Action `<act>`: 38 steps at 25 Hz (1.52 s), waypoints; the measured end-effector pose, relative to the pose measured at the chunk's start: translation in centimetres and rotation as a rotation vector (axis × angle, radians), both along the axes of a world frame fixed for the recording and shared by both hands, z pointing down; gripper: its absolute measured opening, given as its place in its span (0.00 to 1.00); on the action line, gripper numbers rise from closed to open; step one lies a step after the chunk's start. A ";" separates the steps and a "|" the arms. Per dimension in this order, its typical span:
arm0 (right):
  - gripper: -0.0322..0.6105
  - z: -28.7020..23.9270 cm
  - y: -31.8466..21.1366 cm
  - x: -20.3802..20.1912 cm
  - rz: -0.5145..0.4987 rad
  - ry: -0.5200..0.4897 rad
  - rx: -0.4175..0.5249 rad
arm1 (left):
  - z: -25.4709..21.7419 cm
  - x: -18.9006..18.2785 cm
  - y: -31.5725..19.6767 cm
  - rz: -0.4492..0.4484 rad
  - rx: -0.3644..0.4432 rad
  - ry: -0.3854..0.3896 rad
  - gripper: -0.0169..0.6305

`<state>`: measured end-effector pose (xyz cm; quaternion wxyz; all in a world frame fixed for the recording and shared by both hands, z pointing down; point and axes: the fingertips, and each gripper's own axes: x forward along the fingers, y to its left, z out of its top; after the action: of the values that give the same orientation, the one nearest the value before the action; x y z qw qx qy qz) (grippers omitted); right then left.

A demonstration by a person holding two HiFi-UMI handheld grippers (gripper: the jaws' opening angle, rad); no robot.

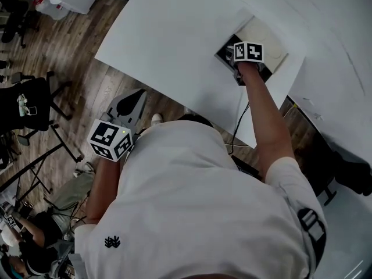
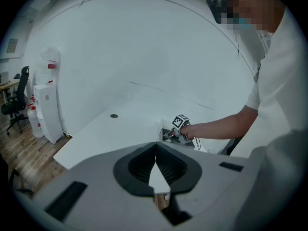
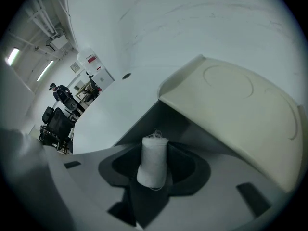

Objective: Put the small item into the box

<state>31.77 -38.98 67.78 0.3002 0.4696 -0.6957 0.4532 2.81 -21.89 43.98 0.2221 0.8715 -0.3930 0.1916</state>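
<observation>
Reaching across the white table (image 1: 174, 51), the right gripper (image 1: 235, 61) clamps a small white spool (image 3: 153, 162) at the mouth of the open box (image 1: 266, 38); the left gripper (image 2: 155, 148), jaws pressed together on nothing, hangs off the table's edge.

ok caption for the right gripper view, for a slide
The right gripper holds a white roll between its jaws at the mouth of the open box.
</observation>
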 end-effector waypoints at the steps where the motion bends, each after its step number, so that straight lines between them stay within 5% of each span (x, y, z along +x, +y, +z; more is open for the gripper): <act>1: 0.31 0.2 -0.1 -0.1 0.001 -0.002 -0.003 | 0.0 -0.2 0.0 -0.008 -0.001 0.000 0.04; 18: 0.33 -2.0 -0.3 0.0 0.047 -0.009 0.038 | 0.0 -1.2 0.8 0.009 -0.007 0.020 0.04; 22: 0.30 -4.2 0.2 0.2 0.076 -0.015 0.087 | -0.4 -1.5 0.9 0.037 0.006 0.033 0.04; 27: 0.11 -7.4 1.7 0.6 0.106 0.011 0.176 | -0.7 -1.9 1.4 0.072 0.020 0.050 0.04; 38: 0.07 -13.3 8.6 -2.4 0.094 -0.016 0.298 | -0.5 -2.3 3.3 0.135 0.041 0.079 0.04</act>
<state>29.40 -30.40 54.47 0.2001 0.5372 -0.7350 0.3622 0.54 -18.61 43.46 0.2061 0.9072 -0.3282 0.1634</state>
